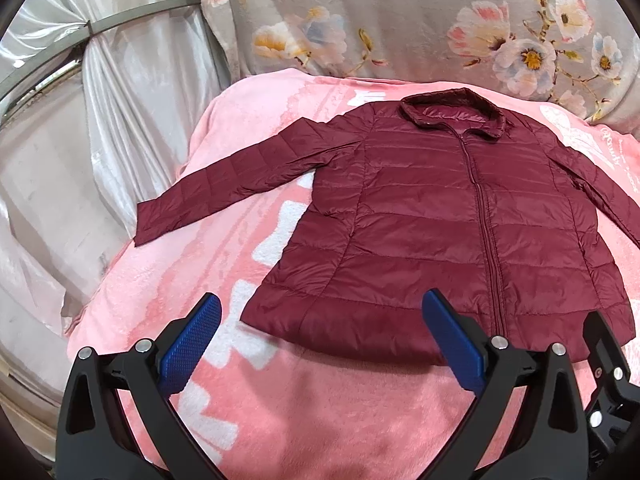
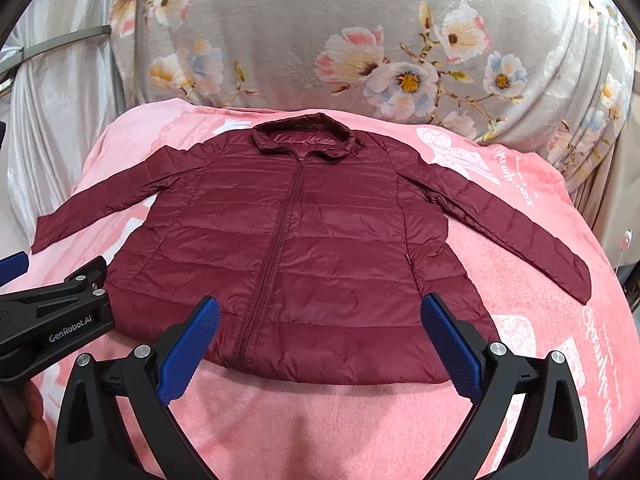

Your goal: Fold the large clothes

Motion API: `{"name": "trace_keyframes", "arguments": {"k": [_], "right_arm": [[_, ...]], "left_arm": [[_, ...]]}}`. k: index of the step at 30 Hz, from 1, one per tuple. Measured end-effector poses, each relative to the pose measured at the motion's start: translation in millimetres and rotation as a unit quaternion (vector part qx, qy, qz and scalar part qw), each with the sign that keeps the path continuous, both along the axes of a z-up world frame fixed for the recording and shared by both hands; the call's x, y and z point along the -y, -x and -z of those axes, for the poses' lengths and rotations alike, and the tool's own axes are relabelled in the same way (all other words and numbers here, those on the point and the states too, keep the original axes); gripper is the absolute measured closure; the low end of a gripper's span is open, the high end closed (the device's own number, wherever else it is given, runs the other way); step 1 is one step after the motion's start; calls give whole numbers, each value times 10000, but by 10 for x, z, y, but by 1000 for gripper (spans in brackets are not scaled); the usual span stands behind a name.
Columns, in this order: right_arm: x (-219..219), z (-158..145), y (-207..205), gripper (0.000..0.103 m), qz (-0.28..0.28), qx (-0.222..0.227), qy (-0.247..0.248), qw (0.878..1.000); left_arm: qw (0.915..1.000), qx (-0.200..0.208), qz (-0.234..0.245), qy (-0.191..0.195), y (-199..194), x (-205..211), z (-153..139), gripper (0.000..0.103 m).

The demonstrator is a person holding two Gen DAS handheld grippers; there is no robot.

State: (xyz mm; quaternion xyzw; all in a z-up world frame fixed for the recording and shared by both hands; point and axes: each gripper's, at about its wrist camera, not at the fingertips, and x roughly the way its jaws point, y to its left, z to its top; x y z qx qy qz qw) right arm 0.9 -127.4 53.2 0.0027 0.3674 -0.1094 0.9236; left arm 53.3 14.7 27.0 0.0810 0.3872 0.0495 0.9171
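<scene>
A silvery curtain [image 1: 120, 128] with a grey tie band fills the left of the left wrist view, while the right wrist view shows only a strip of it at its left edge. Next comes the pink blanket [image 1: 224, 152] covering the bed, and on it the dark red puffer jacket [image 1: 432, 232] lies flat, front up, zipped, collar pointing away and hem toward the cameras. The left wrist view shows the jacket's left sleeve [image 1: 224, 184] whole, stretched out toward the curtain, but cuts off the other sleeve at the frame edge; the right wrist view shows both, including the right sleeve [image 2: 516, 232] angled down across the blanket. Behind the bed hangs a grey cloth with flowers [image 2: 360, 52], seen more fully in the right wrist view. The left tongs [image 1: 320, 344] stand wide open over the hem at the jacket's left corner, gripping nothing; whether the tips touch the fabric cannot be told. The right tongs [image 2: 320, 344] are equally wide apart above the hem's middle, also holding nothing. Each view catches part of the other tongs at its edge.
</scene>
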Motion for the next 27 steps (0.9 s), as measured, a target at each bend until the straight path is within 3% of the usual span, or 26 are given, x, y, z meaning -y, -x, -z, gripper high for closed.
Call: {"name": "trace_keyframes", "arguments": {"k": [12, 16, 19, 22, 27], "right_arm": [[638, 117, -238, 5, 608, -43, -526, 9968], [1084, 215, -366, 5, 1023, -66, -699, 9923], [1631, 291, -420, 5, 1652, 27, -721, 9836], [2347, 382, -364, 6, 2487, 184, -864, 9646], [3604, 626, 60, 14, 3987, 589, -1671, 8998]], "left_arm": [[9994, -197, 196, 219, -317, 122, 158, 5], [9990, -223, 245, 294, -430, 134, 207, 5], [9987, -254, 275, 332, -526, 136, 252, 5], [9987, -258, 225, 381, -624, 118, 304, 5], [9986, -313, 129, 413, -785, 75, 406, 5]]}}
